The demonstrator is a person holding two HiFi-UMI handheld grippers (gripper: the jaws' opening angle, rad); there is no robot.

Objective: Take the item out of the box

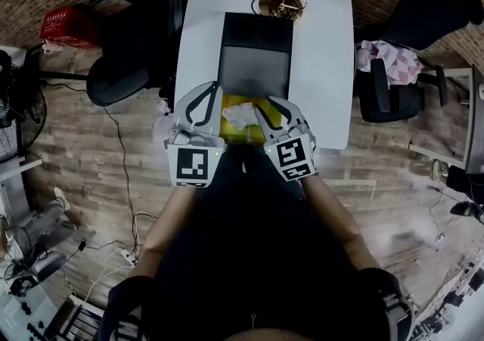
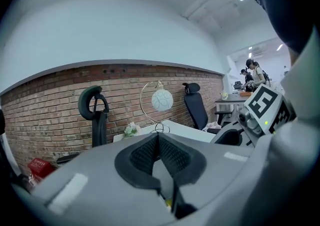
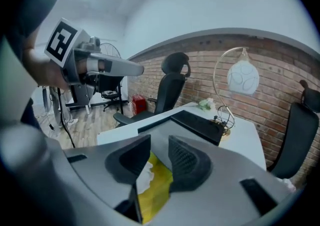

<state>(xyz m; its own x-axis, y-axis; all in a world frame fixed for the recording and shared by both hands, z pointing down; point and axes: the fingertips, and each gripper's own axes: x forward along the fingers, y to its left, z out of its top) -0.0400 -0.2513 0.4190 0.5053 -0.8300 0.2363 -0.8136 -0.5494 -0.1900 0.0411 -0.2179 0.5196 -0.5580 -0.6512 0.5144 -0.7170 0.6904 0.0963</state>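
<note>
A dark box [image 1: 255, 67] lies open on the white table [image 1: 325, 67], its lid [image 3: 197, 122] turned back toward the far end. A yellow packet with white paper on it [image 1: 242, 116] is at the box's near end, between the two grippers. My right gripper [image 1: 271, 109] has its jaws partly apart, and the yellow packet [image 3: 156, 185] fills the gap between the pads, so they press on it. My left gripper [image 1: 214, 90] is just left of the packet, level and pointing forward. Its pads [image 2: 170, 157] meet at the tips with nothing gripped.
A brass arc lamp with a white globe [image 1: 281, 3] stands at the table's far end. A black office chair [image 1: 121, 79] is at the left and another with a patterned cloth [image 1: 389, 94] at the right. Cables run over the wooden floor [image 1: 121, 165].
</note>
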